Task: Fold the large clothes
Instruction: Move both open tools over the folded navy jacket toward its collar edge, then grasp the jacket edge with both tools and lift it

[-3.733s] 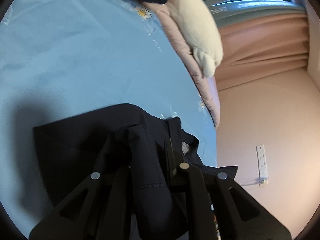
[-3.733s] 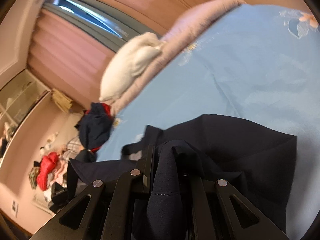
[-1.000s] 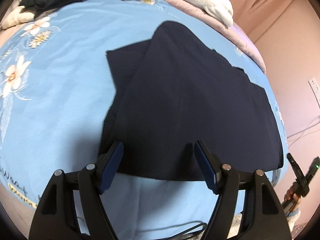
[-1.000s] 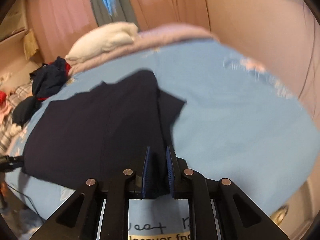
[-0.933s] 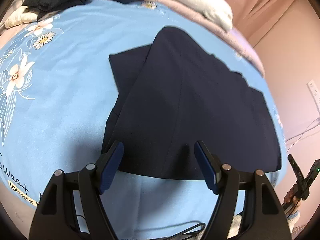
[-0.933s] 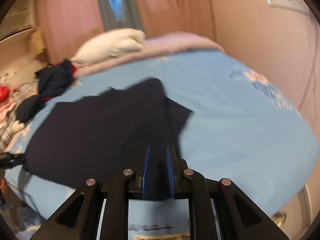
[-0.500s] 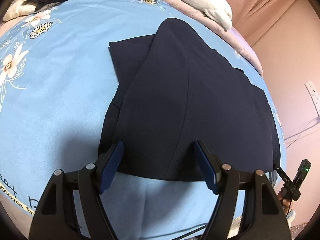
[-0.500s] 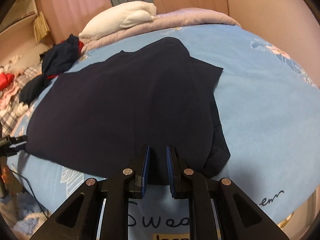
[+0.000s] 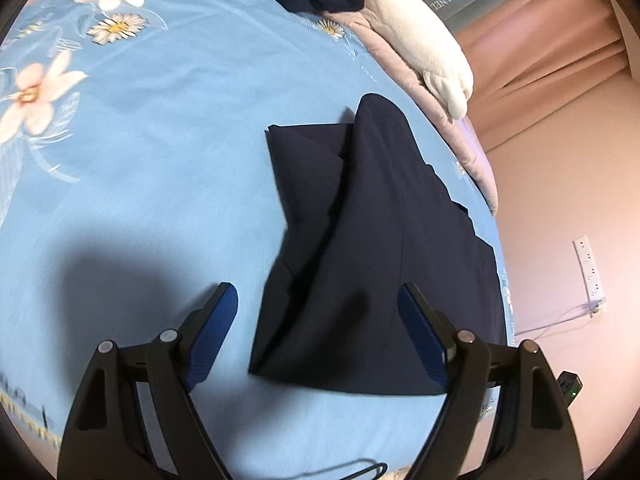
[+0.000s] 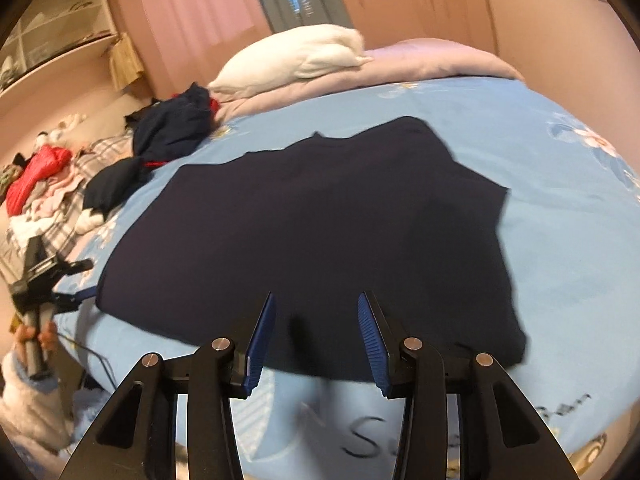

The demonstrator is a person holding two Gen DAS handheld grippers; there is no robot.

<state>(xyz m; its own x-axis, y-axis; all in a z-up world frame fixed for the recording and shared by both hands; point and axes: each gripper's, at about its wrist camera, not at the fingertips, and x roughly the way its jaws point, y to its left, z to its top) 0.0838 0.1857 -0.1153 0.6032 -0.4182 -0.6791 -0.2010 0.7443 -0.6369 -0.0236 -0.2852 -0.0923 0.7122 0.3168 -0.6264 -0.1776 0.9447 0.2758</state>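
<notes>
A dark navy garment (image 9: 380,240) lies spread flat on the light blue flowered bed sheet (image 9: 160,160), one sleeve folded under at its far end. My left gripper (image 9: 316,296) hangs over the garment's near left corner. Its jaws are opening wide and the blue pads touch nothing. In the right wrist view the same garment (image 10: 320,208) fills the middle of the bed. My right gripper (image 10: 317,298) is at its near hem, and its jaws are opening, with cloth below the gap but not pressed by the pads.
A white pillow (image 10: 292,60) and a pink quilt (image 10: 420,60) lie at the bed's far end. Beside them are dark clothes (image 10: 172,128), then a red garment (image 10: 36,172) on a heap. A wall socket (image 9: 588,268) with its cable is on the right.
The right jaws, shut on the garment's hem before, have parted and let it go. The left jaws have widened, and the left gripper has shifted toward the garment's left edge.
</notes>
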